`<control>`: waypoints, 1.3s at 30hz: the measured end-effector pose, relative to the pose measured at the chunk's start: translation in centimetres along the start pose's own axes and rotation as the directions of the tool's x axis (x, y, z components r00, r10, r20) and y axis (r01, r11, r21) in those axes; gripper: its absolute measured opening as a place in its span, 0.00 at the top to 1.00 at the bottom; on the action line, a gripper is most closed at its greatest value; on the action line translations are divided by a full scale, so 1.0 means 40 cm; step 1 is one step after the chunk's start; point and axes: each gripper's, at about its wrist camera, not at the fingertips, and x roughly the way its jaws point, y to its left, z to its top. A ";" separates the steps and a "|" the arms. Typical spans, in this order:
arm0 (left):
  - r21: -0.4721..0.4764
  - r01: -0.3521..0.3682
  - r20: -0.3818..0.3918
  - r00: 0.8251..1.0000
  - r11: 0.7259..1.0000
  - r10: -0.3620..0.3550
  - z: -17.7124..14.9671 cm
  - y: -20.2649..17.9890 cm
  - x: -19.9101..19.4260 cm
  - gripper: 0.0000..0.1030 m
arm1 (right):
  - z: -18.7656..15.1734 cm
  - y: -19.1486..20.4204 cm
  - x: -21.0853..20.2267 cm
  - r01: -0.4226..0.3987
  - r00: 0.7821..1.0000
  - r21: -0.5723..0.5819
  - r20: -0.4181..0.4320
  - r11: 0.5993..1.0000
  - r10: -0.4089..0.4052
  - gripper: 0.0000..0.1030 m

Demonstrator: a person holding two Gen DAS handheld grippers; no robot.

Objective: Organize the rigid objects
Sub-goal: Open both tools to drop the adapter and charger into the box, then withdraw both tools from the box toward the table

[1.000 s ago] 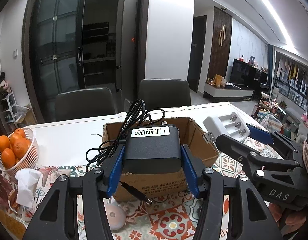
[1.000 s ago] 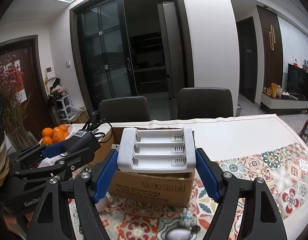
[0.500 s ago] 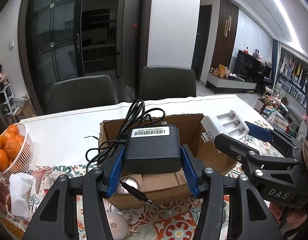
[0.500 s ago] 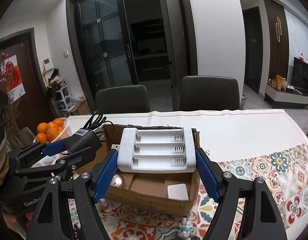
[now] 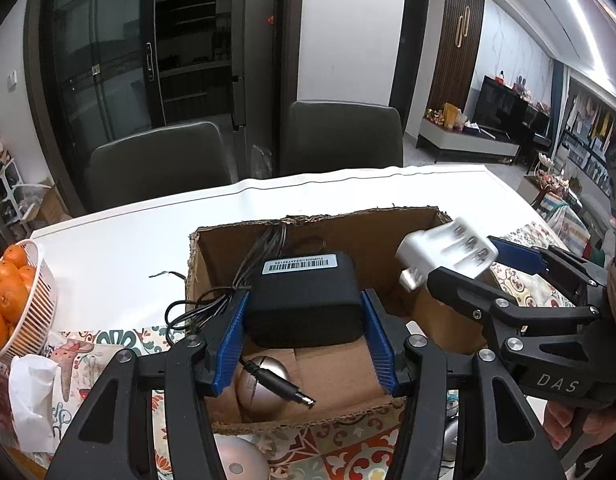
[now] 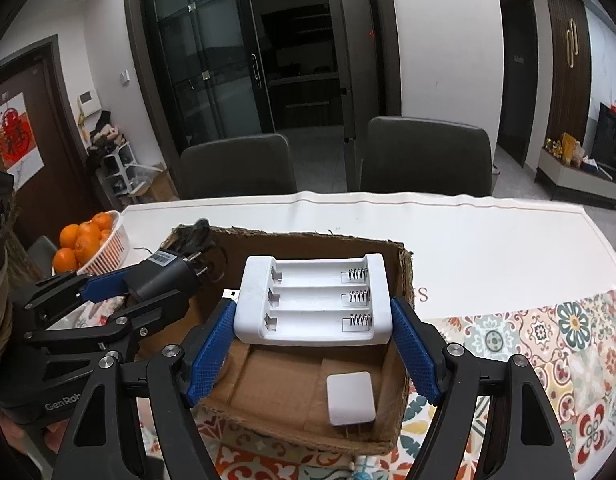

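You are at the placing step, with both loads carried over the open brown cardboard box that stands on the patterned cloth of the desk. Your left tongs are pinching the black rectangular power adapter by its two sides, blue pads flat against it, and it hangs above the near left part of the box; its thin black cable loops out over the left wall, and the barrel plug dangles just above a silver rounded mouse lying on the box floor. Your right tongs are pinching the white plastic three-slot battery holder across its short ends, level, over the right half of the box, where a small white square charger plug already lies near the front wall. Neither item looks to be touching cardboard yet, so I judge the drop is what remains. Lower each hand until its item rests on the floor of the box, then spread the tongs. Set the adapter down beside the mouse rather than on it, and gather the cable inside so it does not snag the wall or drag the adapter back out. Keep the battery holder clear of the charger plug, and mind that your two hands work close together here. A second silver mouse sits outside, just in front of the box, probably next.
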 end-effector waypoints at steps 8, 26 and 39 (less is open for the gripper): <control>0.002 -0.050 0.004 0.999 0.999 0.050 -0.008 -0.014 -0.014 0.32 | 0.001 -0.026 0.000 0.018 1.000 0.028 -0.011 0.999 -0.018 0.21; -0.013 -0.109 0.055 0.992 0.994 0.110 -0.077 -0.029 -0.161 0.26 | -0.036 -0.008 -0.146 0.080 0.994 0.051 0.068 0.995 -0.083 0.21; -0.055 -0.188 0.068 0.979 0.981 0.191 -0.207 -0.003 -0.223 0.23 | -0.132 0.033 -0.182 0.123 0.990 0.097 0.054 0.988 -0.129 0.21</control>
